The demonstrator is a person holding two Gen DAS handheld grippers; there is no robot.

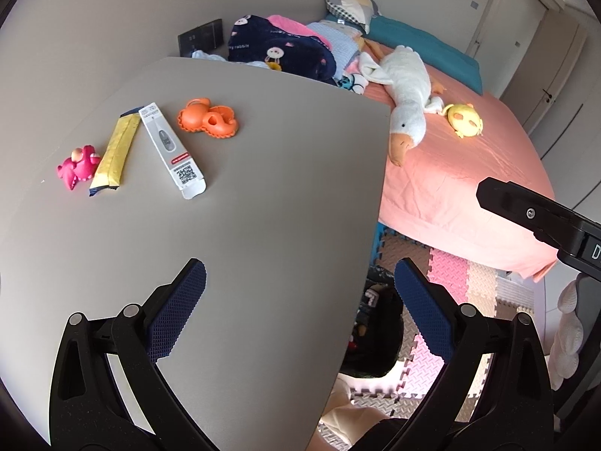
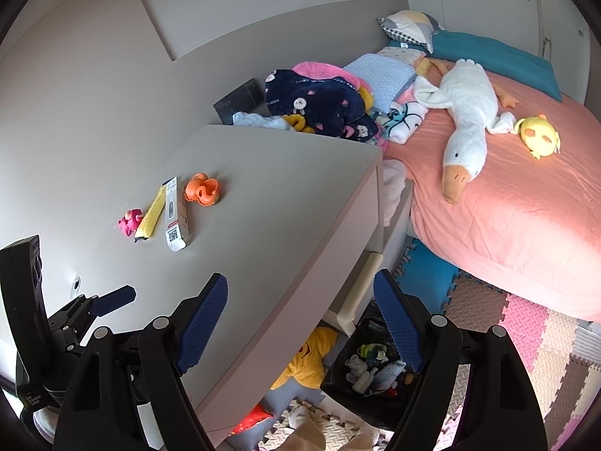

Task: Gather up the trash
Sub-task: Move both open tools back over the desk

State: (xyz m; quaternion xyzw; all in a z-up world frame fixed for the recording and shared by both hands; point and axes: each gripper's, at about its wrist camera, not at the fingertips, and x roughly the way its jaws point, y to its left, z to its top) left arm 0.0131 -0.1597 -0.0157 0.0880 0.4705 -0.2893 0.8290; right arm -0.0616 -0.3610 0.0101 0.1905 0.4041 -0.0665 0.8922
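On the grey table (image 1: 244, 206) lie a yellow wrapper (image 1: 112, 152), a long white box with a QR code (image 1: 171, 148), an orange toy (image 1: 208, 117) and a pink toy (image 1: 77, 167). The same wrapper (image 2: 152, 218), white box (image 2: 175, 216), orange toy (image 2: 203, 189) and pink toy (image 2: 129, 221) show in the right wrist view. My left gripper (image 1: 300, 289) hangs open over the table's near right edge, nothing between its blue pads. My right gripper (image 2: 300, 304) is open too, over the table corner and a black trash bin (image 2: 375, 368) holding several items.
A bed with a pink sheet (image 2: 507, 206) stands right of the table, carrying a white plush goose (image 2: 465, 120), a yellow plush (image 2: 539, 137) and piled blankets (image 2: 319, 105). Foam floor mats (image 2: 526, 330) cover the floor. A yellow plush (image 2: 308, 360) lies under the table.
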